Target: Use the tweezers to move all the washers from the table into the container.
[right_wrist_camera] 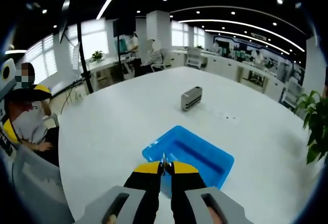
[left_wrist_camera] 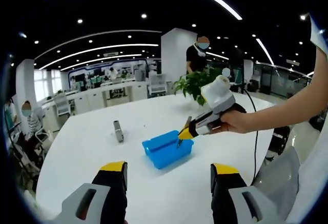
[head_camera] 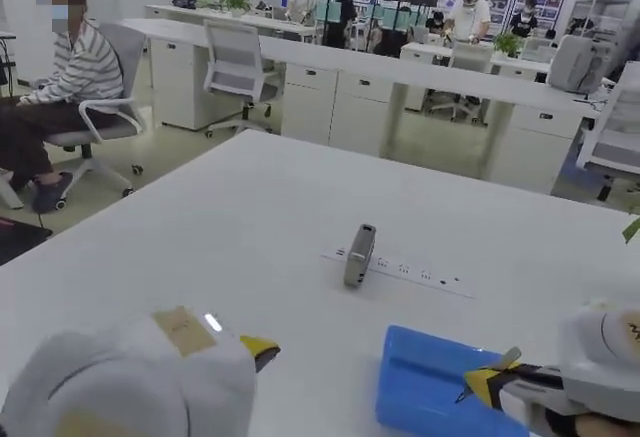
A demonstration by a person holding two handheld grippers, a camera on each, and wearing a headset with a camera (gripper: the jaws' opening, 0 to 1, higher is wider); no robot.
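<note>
The right tool (right_wrist_camera: 164, 168) is pinched narrow on the tweezers (right_wrist_camera: 164, 158). Their thin tips stick out just past the yellow jaw ends and hang over the near edge of the blue container (right_wrist_camera: 197, 152), low in the centre of the right gripper view. That grip probably lets a squeeze of the jaws work the tweezers for fine picking.

The left tool (left_wrist_camera: 168, 168) stands wide with nothing in it, at the bottom of the left gripper view, likely free as a spare.

The washers (head_camera: 425, 275) lie in a row on the white counter (head_camera: 200, 247), right of centre in the head view, beside a grey block (head_camera: 360, 254).

Count: 2 tools, 1 tweezers, 1 container, 1 block, and roughly 5 washers, too small to count surely.
</note>
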